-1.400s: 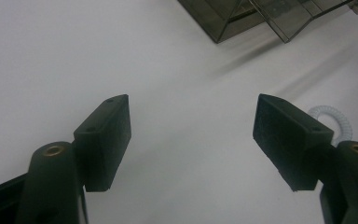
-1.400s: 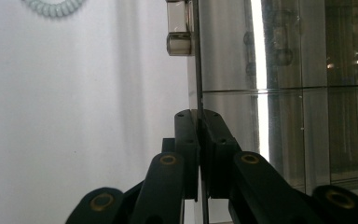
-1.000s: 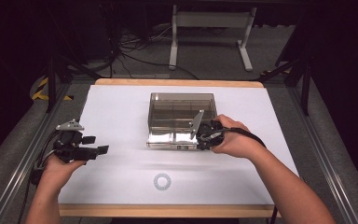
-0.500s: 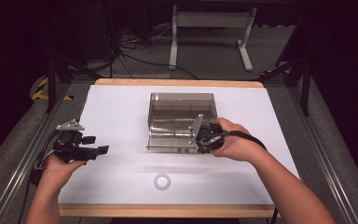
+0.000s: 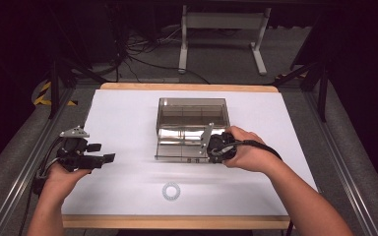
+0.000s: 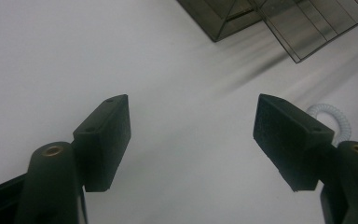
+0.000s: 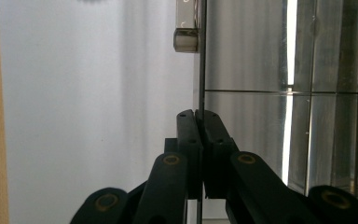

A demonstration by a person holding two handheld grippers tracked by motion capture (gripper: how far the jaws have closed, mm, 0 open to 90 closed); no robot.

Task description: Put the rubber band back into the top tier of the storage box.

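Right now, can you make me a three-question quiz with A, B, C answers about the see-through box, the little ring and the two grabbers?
1. Where does the small white coiled ring lie?
A. inside the box
B. on the white tabletop, nearer the person than the box
C. between the left gripper's jaws

2. How many rings lie on the table?
A. one
B. two
C. three

3. How is the smoky transparent plastic box's hinged lid?
A. fully closed
B. taken off and lying apart
C. swung open forward, its thin edge pinched by the right gripper

Answers:
1 B, the high view shows the ring on bare tabletop near the front edge.
2 A, the high view shows one.
3 C, the right gripper view shows the jaws shut on the clear panel, while the left gripper stands open over bare table.
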